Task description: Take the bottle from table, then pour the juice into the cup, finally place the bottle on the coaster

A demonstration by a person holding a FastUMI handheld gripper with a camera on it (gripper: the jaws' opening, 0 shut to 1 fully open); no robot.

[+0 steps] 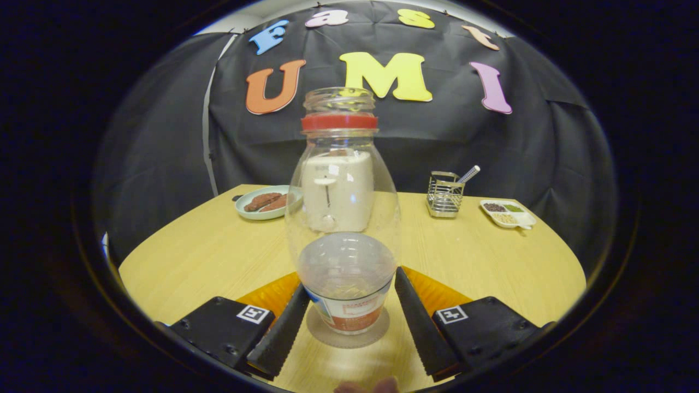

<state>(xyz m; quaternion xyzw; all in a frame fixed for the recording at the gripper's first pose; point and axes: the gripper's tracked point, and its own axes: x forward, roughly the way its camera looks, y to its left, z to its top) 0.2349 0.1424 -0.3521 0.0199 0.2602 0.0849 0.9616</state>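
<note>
Jaws apart: my gripper has its two toothed fingers spread wide, one on each side of a small cup, and neither one touches it. That cup is clear plastic with a printed band around its lower part, and it stands on a pale round coaster just between my fingertips.

Directly beyond the cup stands the bottle, a clear, bulbous plastic one with a red ring at the neck and no cap on its mouth. Whether it touches the cup I cannot tell; the two overlap along my line of sight. No juice level is readable through the wall, since what shows through it is a pale boxy object standing farther back.

Step in hand, as I judge it: the first one, approach to take the bottle. Nothing is held yet. The next move calls for rising or shifting so the fingers clear the cup, reaching on to the bottle's belly, then closing on both sides. The wall looks thin and slick, so I would keep the squeeze moderate.

Pose: I am level and low over the wooden table, pointing straight at the far wall.

Farther out: far left, a plate of brown biscuits; far right, a wire holder with a utensil handle, then a small divided dish.
</note>
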